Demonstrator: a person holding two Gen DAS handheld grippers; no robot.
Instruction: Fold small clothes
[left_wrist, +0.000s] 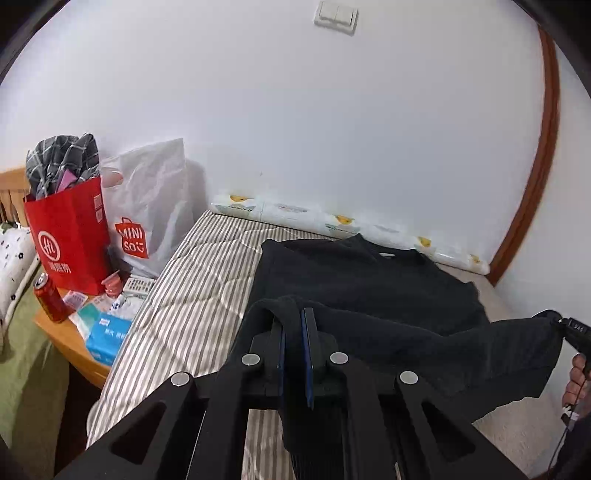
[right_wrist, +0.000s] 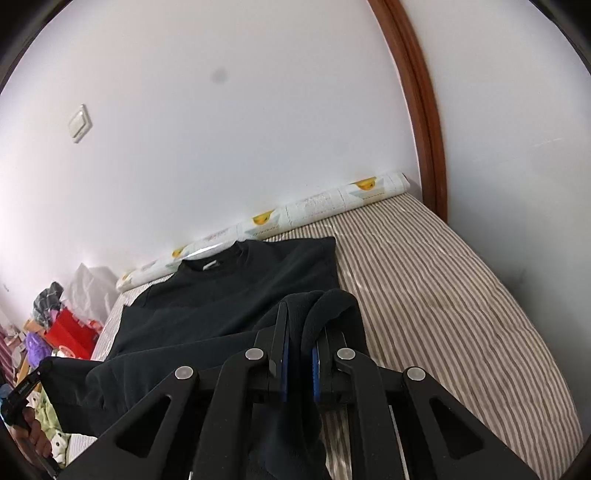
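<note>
A black sweater lies on the striped bed, collar toward the wall. Its near hem is lifted off the bed and stretched between both grippers. My left gripper is shut on the hem's left corner, cloth bunched between the blue pads. My right gripper is shut on the hem's right corner. The sweater shows in the right wrist view too, with its collar by the wall. The right gripper shows at the left wrist view's right edge; the left gripper shows at the right wrist view's left edge.
A rolled patterned mat lies along the wall. Left of the bed a wooden side table holds a red paper bag, a white Miniso bag, a red can and a tissue pack. Brown door frame at right.
</note>
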